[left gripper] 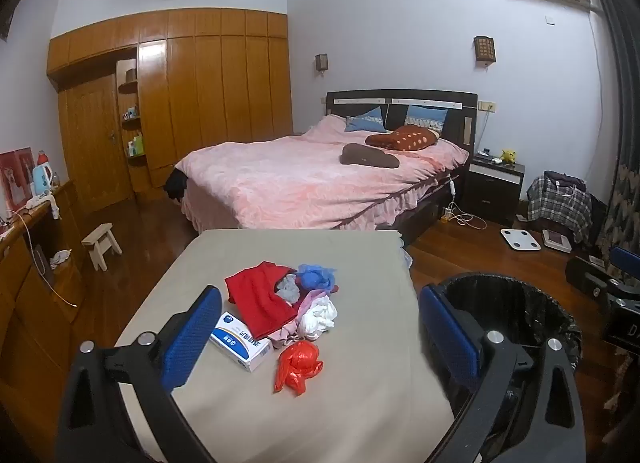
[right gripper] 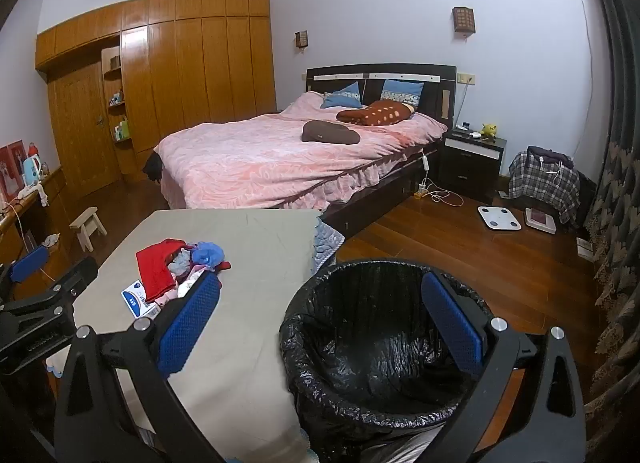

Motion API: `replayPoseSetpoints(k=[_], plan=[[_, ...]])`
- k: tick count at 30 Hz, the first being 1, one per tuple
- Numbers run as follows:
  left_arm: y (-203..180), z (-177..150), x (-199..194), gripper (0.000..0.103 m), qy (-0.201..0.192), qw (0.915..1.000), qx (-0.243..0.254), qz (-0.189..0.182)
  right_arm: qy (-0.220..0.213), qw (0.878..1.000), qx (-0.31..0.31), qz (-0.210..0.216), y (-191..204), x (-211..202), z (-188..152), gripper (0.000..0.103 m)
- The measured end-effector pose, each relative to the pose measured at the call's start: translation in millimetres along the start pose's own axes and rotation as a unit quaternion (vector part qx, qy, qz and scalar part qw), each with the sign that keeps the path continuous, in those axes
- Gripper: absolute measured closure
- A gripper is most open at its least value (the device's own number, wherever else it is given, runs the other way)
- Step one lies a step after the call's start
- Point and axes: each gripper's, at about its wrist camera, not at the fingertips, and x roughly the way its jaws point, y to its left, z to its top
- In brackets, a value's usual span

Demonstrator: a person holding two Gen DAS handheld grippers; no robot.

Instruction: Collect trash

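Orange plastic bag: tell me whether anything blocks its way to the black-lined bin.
Nothing visible does. The orange plastic bag lies alone on bare table, and the bin stands open just beyond the table's right edge.

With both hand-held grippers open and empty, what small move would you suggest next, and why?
Probably ease the left hand-held gripper forward and down onto the crumpled red plastic bag. It lies loose at the near edge of the pile on the table, right between the open jaws, and the black-lined bin waits empty beside the table.
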Motion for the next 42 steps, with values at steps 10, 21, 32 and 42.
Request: replayPoseSetpoints(k=[10,21,32,42], plan=[[-0.1,0.2,-0.1,0.006,-0.002,1.0000,0.003,0.003,0.000,1.000,0.001,0.001,-0.1,0.4,0.3,0.005],[-0.4,0.2,-0.4,0.006,-0.002,1.0000,0.004,0.003,0.000,1.000,0.002,0.001,0.2,1.0,0.2,0.005],[-0.4,0.6,-0.7,0.006,-0.002,1.0000,0.005,0.003,0.000,1.000,0.002,0.001,0.5,1.4,-0.2,0.005],[-0.4,0.4,-0.5,0.006,-0.002,1.0000,0.004,0.003,0.001,1.000,0.002,0.001,0.8,2.0,-0.7,0.005]])
